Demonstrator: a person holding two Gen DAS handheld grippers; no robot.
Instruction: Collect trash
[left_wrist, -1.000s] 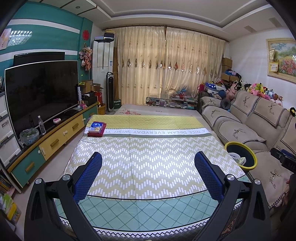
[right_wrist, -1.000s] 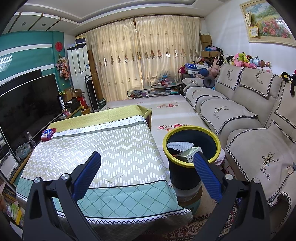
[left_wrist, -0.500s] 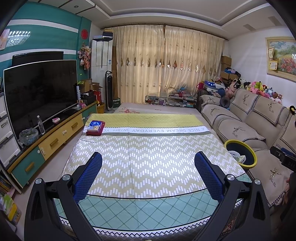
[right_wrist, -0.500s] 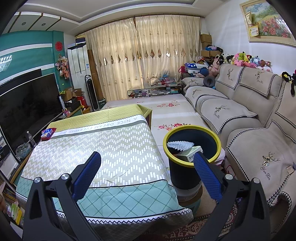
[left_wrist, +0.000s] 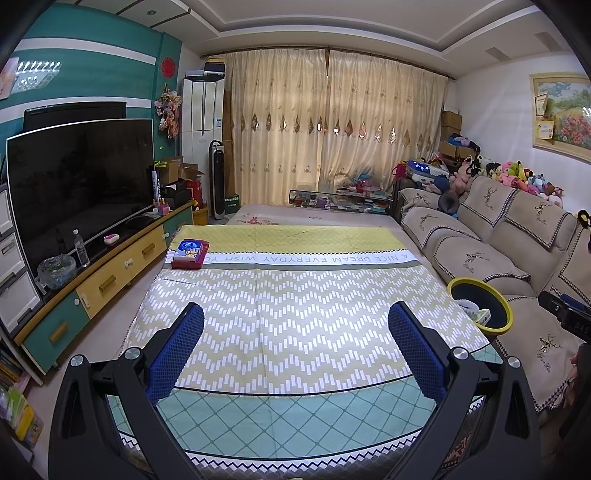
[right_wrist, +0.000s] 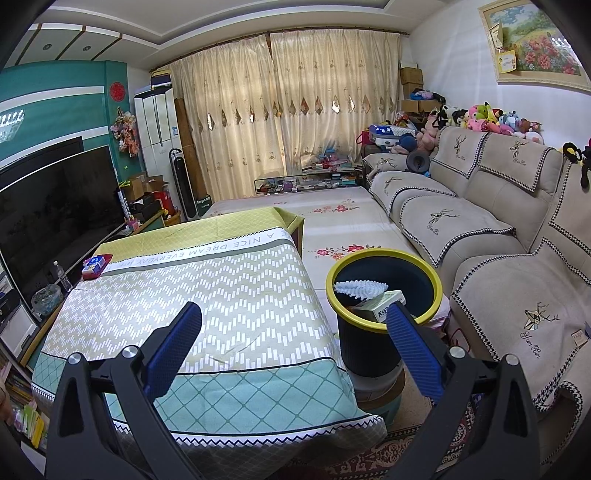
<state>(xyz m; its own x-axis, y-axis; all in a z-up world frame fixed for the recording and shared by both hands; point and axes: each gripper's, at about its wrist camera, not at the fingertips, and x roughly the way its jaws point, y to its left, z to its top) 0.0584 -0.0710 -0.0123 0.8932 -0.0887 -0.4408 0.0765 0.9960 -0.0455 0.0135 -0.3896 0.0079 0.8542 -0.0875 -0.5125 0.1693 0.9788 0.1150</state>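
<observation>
Both grippers, left gripper (left_wrist: 295, 339) and right gripper (right_wrist: 293, 341), hover level, jaws wide apart

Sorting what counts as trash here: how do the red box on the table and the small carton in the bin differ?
The red box lies flat on the tablecloth at the far corner near the TV; the carton leans tilted inside the yellow-rimmed bin beside the table. The red box has a blue printed top; the carton is pale with dark print. A pale blue ridged piece lies beside the carton; the red box sits alone. Both are small rectangular boxes.
</observation>
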